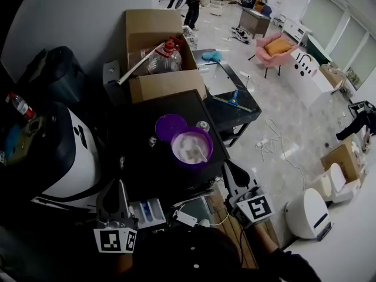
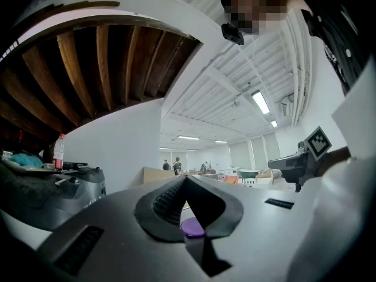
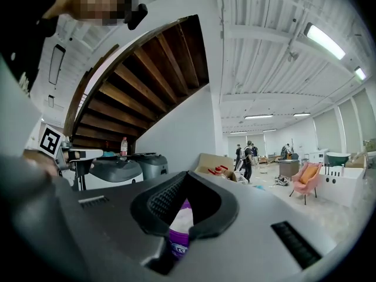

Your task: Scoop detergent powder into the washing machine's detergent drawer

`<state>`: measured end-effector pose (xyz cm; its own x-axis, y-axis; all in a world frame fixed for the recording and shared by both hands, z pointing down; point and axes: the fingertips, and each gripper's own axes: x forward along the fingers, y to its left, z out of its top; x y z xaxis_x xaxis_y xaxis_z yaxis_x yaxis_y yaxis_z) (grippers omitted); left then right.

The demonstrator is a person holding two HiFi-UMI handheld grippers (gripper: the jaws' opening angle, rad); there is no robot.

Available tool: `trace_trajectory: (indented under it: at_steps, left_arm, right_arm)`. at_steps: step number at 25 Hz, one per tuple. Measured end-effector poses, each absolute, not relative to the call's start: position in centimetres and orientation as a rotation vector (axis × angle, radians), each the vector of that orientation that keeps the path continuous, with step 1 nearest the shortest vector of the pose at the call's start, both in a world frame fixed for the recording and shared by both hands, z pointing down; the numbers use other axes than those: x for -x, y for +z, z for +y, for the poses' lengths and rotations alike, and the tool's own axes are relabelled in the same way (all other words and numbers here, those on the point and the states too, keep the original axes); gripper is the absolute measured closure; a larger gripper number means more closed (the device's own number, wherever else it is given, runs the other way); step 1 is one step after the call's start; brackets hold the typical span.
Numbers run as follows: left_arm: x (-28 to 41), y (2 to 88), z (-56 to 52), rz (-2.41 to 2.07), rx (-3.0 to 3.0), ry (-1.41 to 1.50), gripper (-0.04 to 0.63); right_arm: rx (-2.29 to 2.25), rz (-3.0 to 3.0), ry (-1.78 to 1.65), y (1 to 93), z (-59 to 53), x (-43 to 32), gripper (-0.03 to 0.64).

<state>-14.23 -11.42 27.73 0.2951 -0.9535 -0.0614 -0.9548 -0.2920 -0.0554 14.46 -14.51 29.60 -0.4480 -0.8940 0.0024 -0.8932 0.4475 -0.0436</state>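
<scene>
An open purple tub of white detergent powder [image 1: 191, 147] stands on the black table [image 1: 138, 157], a pale scoop lying in it, and its purple lid [image 1: 169, 127] lies just behind it. The white washing machine [image 1: 73, 157] is at the left, with its drawer [image 1: 147, 211] pulled out near the table's front edge. My left gripper [image 1: 113, 188] hovers beside the drawer, shut and holding nothing. My right gripper [image 1: 229, 170] is just right of the tub, also shut and holding nothing. The right gripper view shows the tub [image 3: 179, 228] below the closed jaws. The left gripper view shows the lid [image 2: 192, 228] the same way.
A cardboard box [image 1: 161, 84] with a large plastic bottle [image 1: 166, 57] stands behind the table. A glass coffee table [image 1: 226, 93] is beyond it. A red-capped bottle [image 1: 20, 106] sits on top of the machines at left. Cables and a white appliance [image 1: 308, 213] lie on the floor at right.
</scene>
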Motion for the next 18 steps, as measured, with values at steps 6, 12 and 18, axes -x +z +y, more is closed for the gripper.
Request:
trace_trajectory:
  at_steps: [6,12,18]
  left_arm:
    - [13.99,27.77,-11.23,1.815,2.463,0.037,0.589]
    - [13.85,27.73,-11.50,1.813,2.462,0.033,0.589]
    - [13.81,27.86,-11.88,1.809,2.460,0.034,0.589]
  right_arm:
    - [1.651,2.663,-0.044,29.61,-14.51,-14.33,0.589]
    - [1.661,2.673,-0.001,29.33,-14.74,-14.10,0.589]
    - [1.652,2.682,0.000,29.59,-15.35,-13.73,0.589]
